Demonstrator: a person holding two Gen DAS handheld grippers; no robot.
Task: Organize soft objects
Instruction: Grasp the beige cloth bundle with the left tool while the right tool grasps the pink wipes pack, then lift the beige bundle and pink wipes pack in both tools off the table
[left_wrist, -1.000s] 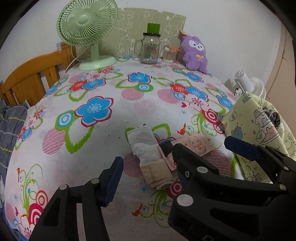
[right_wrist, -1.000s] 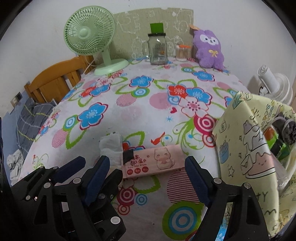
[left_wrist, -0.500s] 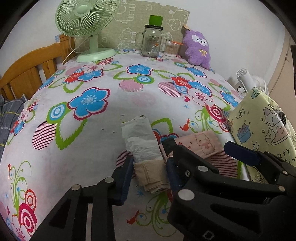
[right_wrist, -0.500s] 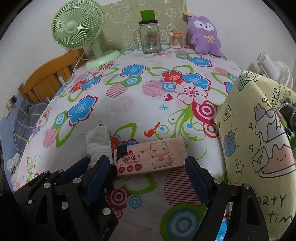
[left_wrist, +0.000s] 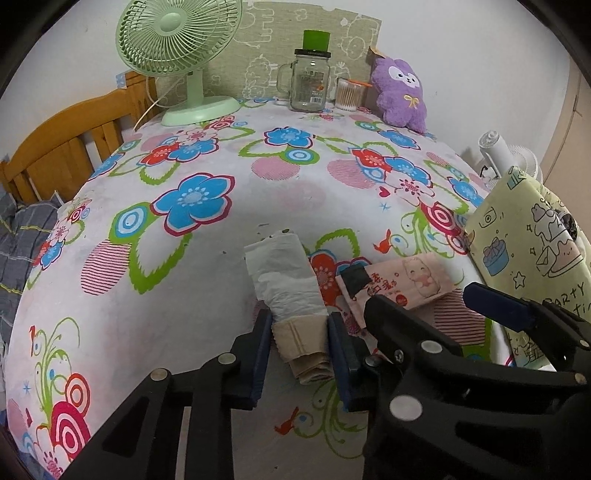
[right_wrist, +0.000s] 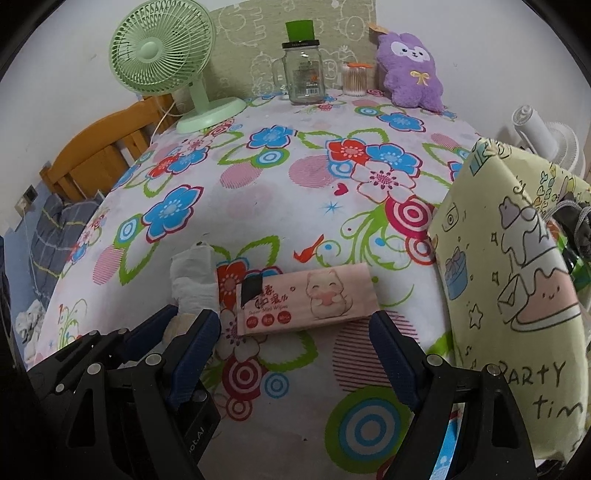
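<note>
A rolled soft bundle, white at its far end (left_wrist: 286, 273) and beige at its near end (left_wrist: 304, 347), lies on the flowered tablecloth. My left gripper (left_wrist: 299, 354) has its blue pads against both sides of the beige end. The bundle's white end also shows in the right wrist view (right_wrist: 194, 280). A pink wipes pack with a cat picture (right_wrist: 310, 299) lies just right of it, also seen in the left wrist view (left_wrist: 395, 284). My right gripper (right_wrist: 295, 343) is open, its fingers straddling the near side of the pack. A purple plush toy (right_wrist: 410, 74) sits at the far edge.
A yellow cartoon-print bag (right_wrist: 517, 280) stands at the right, close to my right gripper. A green fan (left_wrist: 181, 55), a glass mug jar (left_wrist: 308, 81) and a cotton swab jar (left_wrist: 347, 94) stand at the back. A wooden chair (left_wrist: 62, 147) is at the left.
My left gripper moved forward over the beige end of the bundle and closed its pads onto it. My right gripper moved closer to the wipes pack and stayed open.
</note>
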